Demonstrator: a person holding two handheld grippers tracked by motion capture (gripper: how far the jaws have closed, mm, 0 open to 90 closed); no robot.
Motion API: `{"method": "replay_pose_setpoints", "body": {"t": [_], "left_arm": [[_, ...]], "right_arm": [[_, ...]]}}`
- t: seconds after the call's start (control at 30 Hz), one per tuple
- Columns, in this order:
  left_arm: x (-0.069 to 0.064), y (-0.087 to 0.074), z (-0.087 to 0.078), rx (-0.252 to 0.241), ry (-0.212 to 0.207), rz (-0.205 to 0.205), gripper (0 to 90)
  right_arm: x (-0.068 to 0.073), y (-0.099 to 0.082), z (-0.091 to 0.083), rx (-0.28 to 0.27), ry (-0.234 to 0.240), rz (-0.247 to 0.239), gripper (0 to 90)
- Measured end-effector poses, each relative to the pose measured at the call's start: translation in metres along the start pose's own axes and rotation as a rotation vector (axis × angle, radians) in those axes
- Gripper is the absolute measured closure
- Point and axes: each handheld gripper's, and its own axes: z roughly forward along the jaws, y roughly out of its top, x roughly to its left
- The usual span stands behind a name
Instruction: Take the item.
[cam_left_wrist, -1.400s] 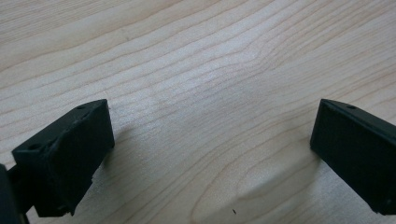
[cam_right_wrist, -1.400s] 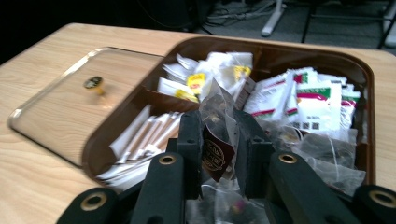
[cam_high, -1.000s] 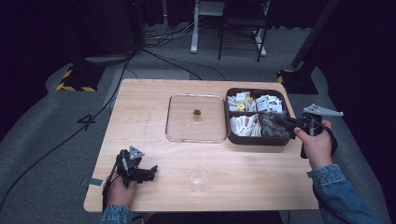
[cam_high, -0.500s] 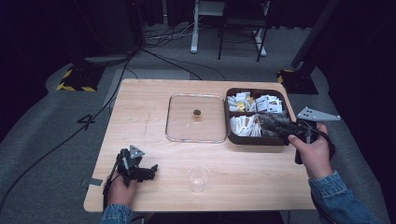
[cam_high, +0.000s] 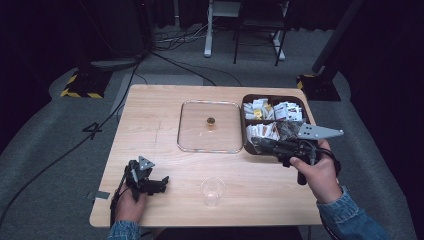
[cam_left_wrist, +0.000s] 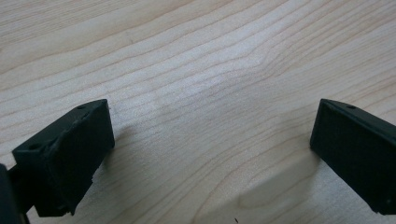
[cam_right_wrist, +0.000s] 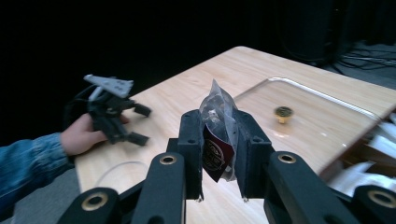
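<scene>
My right gripper (cam_right_wrist: 220, 125) is shut on a small clear sachet (cam_right_wrist: 215, 156) with a dark red label, held upright between the jaws. In the high view this gripper (cam_high: 258, 145) hovers over the front left corner of the brown box (cam_high: 248, 148), which is full of white sachets (cam_high: 272, 111). A glass lid (cam_high: 192, 130) with a gold knob (cam_high: 210, 121) lies flat beside the box. My left gripper (cam_high: 164, 184) rests low at the table's front left, its jaws wide open over bare wood (cam_left_wrist: 210, 154). A clear plastic cup (cam_high: 212, 190) stands between the two hands.
The wooden table (cam_high: 155, 115) has free room on its left half and along the front. Cables and stand legs (cam_high: 220, 30) cross the dark floor behind it. The person's denim sleeve (cam_high: 350, 220) enters at the bottom right.
My right gripper has swung left out of the box's right side with the sachet, to the box's front left corner. The left gripper has stayed put.
</scene>
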Motion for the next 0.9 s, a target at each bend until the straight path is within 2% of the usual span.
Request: {"method": "replay_pose_setpoints", "body": {"t": [0.03, 0.23, 0.33, 0.43, 0.63, 0.9], "left_arm": [[0.0, 0.0, 0.0, 0.0, 0.0, 0.0, 0.0], [0.0, 0.0, 0.0, 0.0, -0.001, -0.001, 0.0], [0.0, 0.0, 0.0, 0.001, -0.002, -0.001, 0.0], [0.0, 0.001, 0.0, 0.002, -0.003, -0.001, 0.0], [0.001, 0.001, 0.001, 0.004, -0.002, 0.011, 0.0], [0.001, 0.002, 0.002, 0.003, -0.004, 0.005, 0.0]], "right_arm": [[0.0, 0.0, 0.0, 0.0, 0.0, 0.0, 75.1], [0.021, 0.001, 0.011, -0.004, 0.074, -0.024, 75.1], [0.026, 0.001, 0.014, -0.004, 0.091, -0.03, 75.1], [0.035, 0.0, 0.02, -0.001, 0.132, -0.046, 75.1], [0.044, -0.003, 0.033, 0.009, 0.179, -0.043, 75.1], [0.053, -0.01, 0.048, 0.022, 0.223, -0.034, 75.1]]}}
